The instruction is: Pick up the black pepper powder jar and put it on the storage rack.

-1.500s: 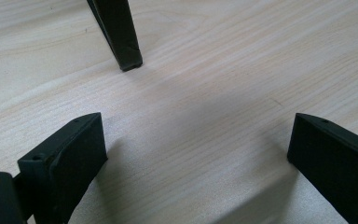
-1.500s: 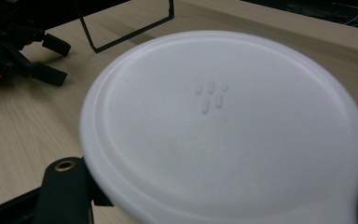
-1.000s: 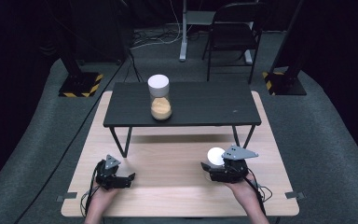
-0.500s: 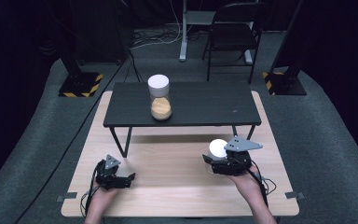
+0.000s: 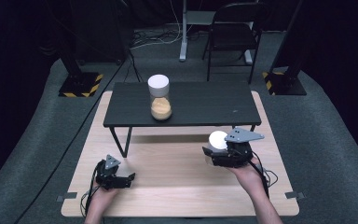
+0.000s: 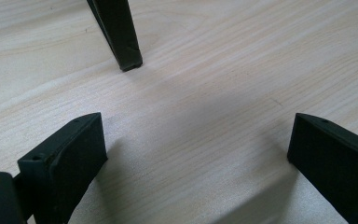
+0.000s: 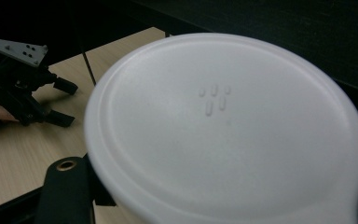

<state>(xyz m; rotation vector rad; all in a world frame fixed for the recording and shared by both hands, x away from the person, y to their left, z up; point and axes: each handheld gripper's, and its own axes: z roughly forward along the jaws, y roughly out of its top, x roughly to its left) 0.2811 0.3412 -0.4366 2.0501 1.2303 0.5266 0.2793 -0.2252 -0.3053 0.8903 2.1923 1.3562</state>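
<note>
- The surface is a pale wood board on the floor; a low black table stands across its far half, and one of the table's feet plants on the wood just ahead of the left gripper.
- The jar stands upright near the middle of the black table — clear walls, an orange-tan filling in its lower half, a white cap on top; probably glass or hard plastic, so stiff, smooth and somewhat slippery; I judge it moderately heavy with that filling, and best taken around the body below the cap.
- The lid is a round white plastic disc with a raised rim, held in the air over the near right part of the surface, just in front of the black table's edge; it looks light and rigid, a little glossy, so it could slide in a loose pinch; the rim, where it is held now, is the sensible place to grip.
- The right gripper is clamped narrow on the lid, whose face sits close in front of the right gripper view.
- The left gripper rests low on the near left of the surface, jaws spread wide with only bare wood between them.
- Writing: no brand or label is readable; the lid bears only a small cluster of moulded bumps near its centre — not letters, as far as I can tell.
</note>
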